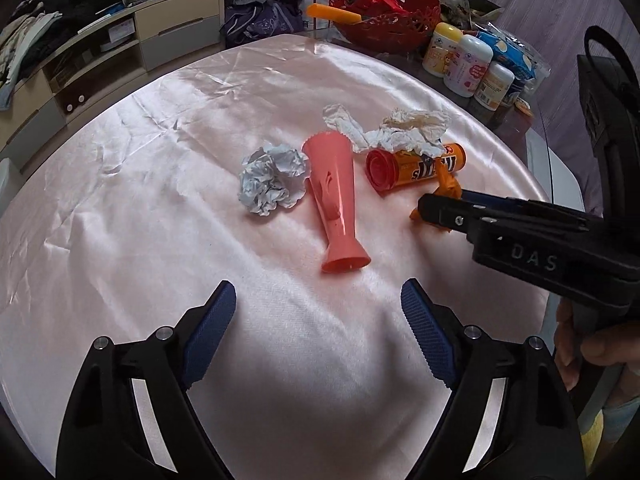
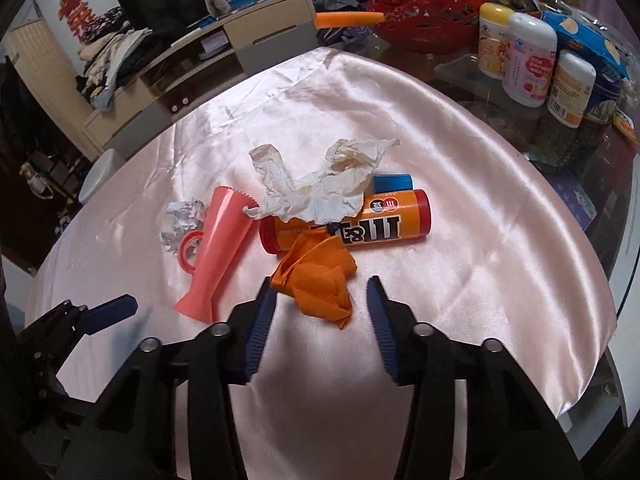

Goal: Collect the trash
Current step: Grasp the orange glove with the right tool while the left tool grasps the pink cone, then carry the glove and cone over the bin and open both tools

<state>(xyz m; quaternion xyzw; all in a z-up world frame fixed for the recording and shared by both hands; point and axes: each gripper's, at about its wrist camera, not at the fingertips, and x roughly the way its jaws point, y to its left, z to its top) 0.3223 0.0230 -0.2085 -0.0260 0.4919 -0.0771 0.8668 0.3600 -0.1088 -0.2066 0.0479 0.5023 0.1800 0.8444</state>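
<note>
Trash lies on a pink satin cloth (image 1: 160, 200). A crumpled orange paper (image 2: 316, 276) sits between the open fingers of my right gripper (image 2: 322, 296), also seen in the left wrist view (image 1: 436, 208). Behind it lies an orange candy tube (image 2: 384, 220) with a white tissue (image 2: 320, 188) draped on it. A pink plastic cup (image 1: 336, 200) lies on its side, with a crumpled grey-white paper ball (image 1: 272, 180) to its left. My left gripper (image 1: 318, 300) is open and empty, just short of the cup's base.
A red basket (image 1: 392, 16), several white bottles (image 1: 468, 64) and snack packs stand at the table's far right. A small blue box (image 2: 392, 182) lies behind the tube. A cluttered cabinet (image 1: 120, 40) stands beyond the table on the left.
</note>
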